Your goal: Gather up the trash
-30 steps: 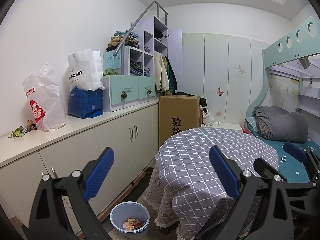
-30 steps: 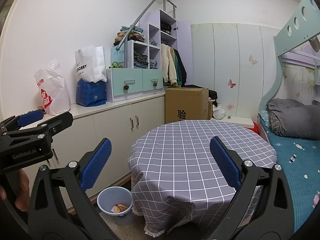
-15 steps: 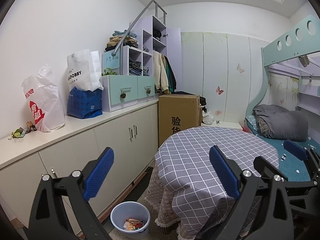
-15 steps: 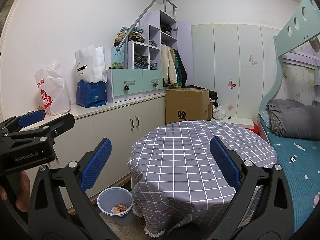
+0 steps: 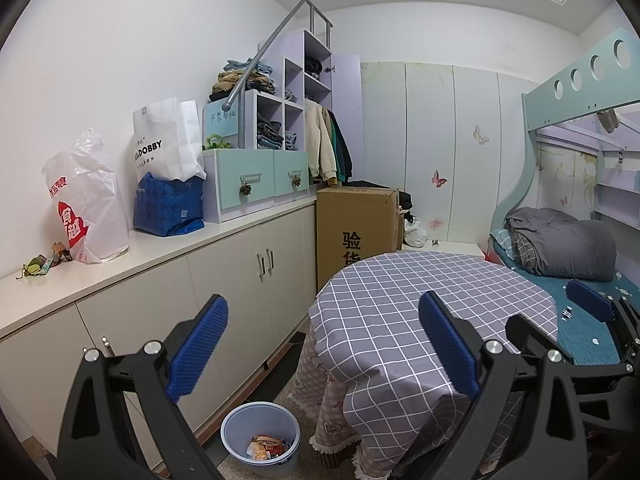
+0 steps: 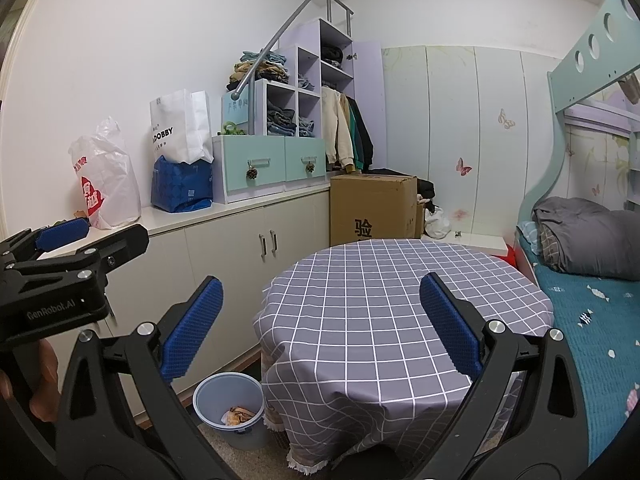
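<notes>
The walls [image 5: 120, 40] are white. A long white counter [image 5: 160, 256] with cupboard doors runs along the left wall. A purple shelf [image 5: 296, 92] full of clothes stands on it, above two green drawers [image 5: 256, 184]. A brown box [image 5: 356, 216] stands by the cupboards. A round table [image 6: 400, 280] wears a grey checked cloth. On the right is a bed [image 6: 592, 320] with a grey blanket [image 6: 588, 232].
</notes>
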`<state>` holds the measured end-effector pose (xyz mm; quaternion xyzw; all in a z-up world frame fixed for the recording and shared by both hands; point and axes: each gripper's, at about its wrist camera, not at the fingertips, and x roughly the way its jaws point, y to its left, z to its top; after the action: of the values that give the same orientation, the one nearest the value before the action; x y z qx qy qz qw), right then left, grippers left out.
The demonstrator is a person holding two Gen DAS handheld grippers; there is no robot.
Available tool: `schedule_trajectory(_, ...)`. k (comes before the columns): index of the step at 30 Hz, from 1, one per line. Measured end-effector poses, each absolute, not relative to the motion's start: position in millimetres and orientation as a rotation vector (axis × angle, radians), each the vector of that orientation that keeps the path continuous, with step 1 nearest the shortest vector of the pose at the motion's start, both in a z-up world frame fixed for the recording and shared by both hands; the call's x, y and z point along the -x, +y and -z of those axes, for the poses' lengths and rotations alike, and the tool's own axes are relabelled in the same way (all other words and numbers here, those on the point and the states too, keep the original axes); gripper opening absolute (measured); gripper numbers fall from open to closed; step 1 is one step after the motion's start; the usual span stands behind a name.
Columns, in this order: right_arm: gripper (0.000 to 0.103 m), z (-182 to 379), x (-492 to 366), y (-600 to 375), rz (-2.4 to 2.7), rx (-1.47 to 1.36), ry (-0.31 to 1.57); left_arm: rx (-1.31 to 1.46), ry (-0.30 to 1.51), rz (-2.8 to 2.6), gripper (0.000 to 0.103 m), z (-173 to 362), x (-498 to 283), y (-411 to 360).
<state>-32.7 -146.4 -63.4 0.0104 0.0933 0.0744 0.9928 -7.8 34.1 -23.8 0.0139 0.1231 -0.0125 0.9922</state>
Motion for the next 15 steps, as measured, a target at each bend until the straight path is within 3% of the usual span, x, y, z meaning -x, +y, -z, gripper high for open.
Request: schedule_trajectory(15, 0.097, 64.7, 32.1, -148.0, -0.15, -0.021, 0.19, -0.028, 0.249, 0.026, 0.094, 24.1, 7.1, 34.6)
